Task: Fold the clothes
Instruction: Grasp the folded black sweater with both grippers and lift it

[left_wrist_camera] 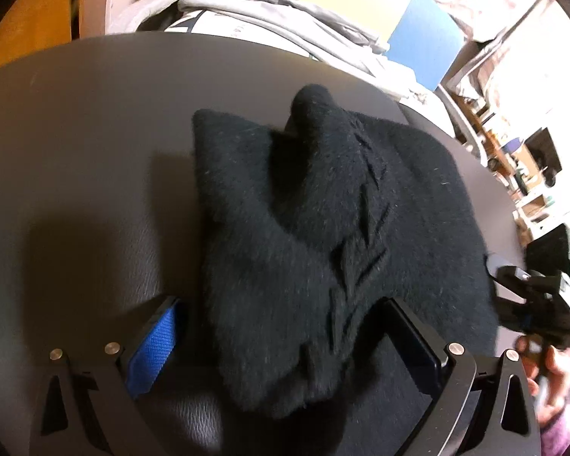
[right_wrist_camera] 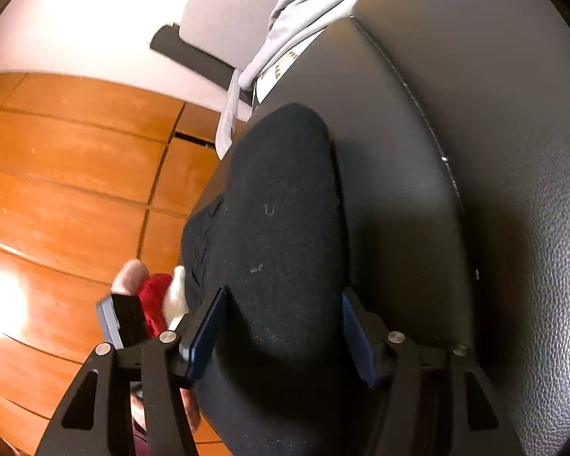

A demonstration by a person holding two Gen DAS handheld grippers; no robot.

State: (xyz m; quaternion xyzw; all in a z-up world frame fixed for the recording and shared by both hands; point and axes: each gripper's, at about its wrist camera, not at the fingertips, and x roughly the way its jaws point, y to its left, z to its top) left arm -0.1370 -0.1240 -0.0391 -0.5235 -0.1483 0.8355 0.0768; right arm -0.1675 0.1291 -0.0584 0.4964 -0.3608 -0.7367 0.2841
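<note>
Left gripper stands spread wide, straddling the black sweater bunched on the dark leather seat. Right gripper is also spread, fingers flanking the sweater's edge, perhaps touching it. Grey garments lie behind.

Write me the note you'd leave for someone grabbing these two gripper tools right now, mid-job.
Left gripper: open, fingers straddling the near edge of the black knit garment, not clamped.
Right gripper: open, fingers either side of the same garment at its other end.
Garment lies bunched, partly folded, on the dark leather-look surface.
Grey clothes wait piled at the surface's far edge.
Left to do: finish and flatten this fold, then the grey pile.
</note>
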